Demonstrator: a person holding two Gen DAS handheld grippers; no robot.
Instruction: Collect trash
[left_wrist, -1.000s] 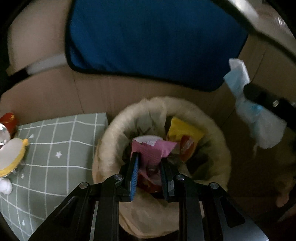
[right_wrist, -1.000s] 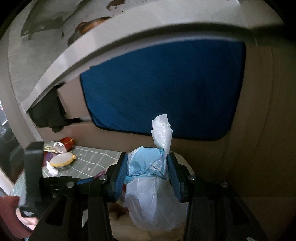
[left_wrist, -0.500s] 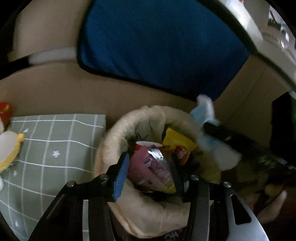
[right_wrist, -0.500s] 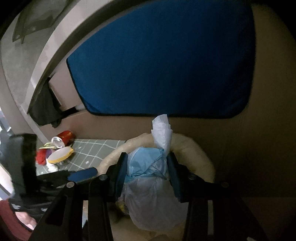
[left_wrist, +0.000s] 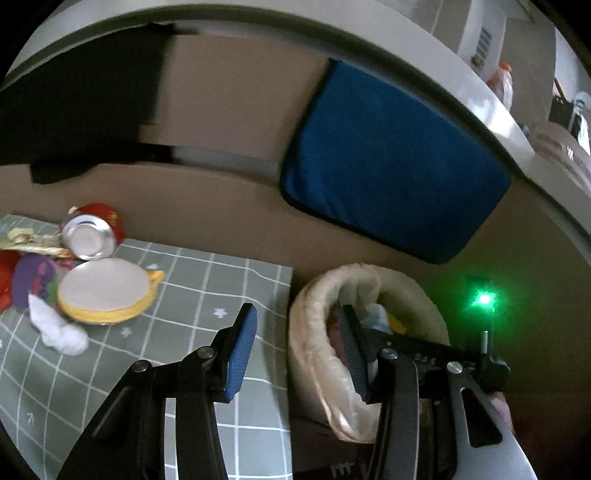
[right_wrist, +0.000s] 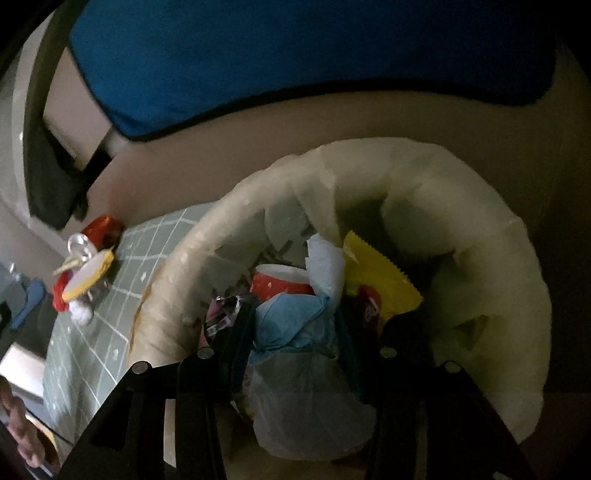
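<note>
Inside the round bin lined with a cream plastic bag (right_wrist: 424, 206), a knotted translucent white plastic bag with a blue tissue wad inside (right_wrist: 295, 369) sits between my right tongs (right_wrist: 295, 328). The right jaws are opening; the bag remains between them, and in the dim light I cannot tell whether the pads press on it. Behind the bag, the bin holds a yellow crinkle-edged snack wrapper (right_wrist: 380, 280), a red-and-white paper cup (right_wrist: 280, 282) and a pink foil wrapper (right_wrist: 218, 314).

My left tongs (left_wrist: 295, 345) stand wide with nothing between them. The blue-padded finger (left_wrist: 240, 350) is over the grey-green grid-pattern cloth (left_wrist: 207, 291); the other finger is in front of the bin's near rim (left_wrist: 310, 332).

On that cloth, well apart from the bin, remaining litter lies in a cluster: a red drink can on its side (left_wrist: 92, 236), with its silver end toward the camera, a shallow round yellow-rimmed container with a pale lid (left_wrist: 107, 291) just beside it, a white crumpled tissue (left_wrist: 59, 328) and a purple-and-red wrapper (left_wrist: 26, 280).

Behind the bin, a blue cushion with dark piping (left_wrist: 395, 166) leans on a beige panel. A green indicator light (left_wrist: 485, 299) glows on the right tongs' body in the left wrist view.
</note>
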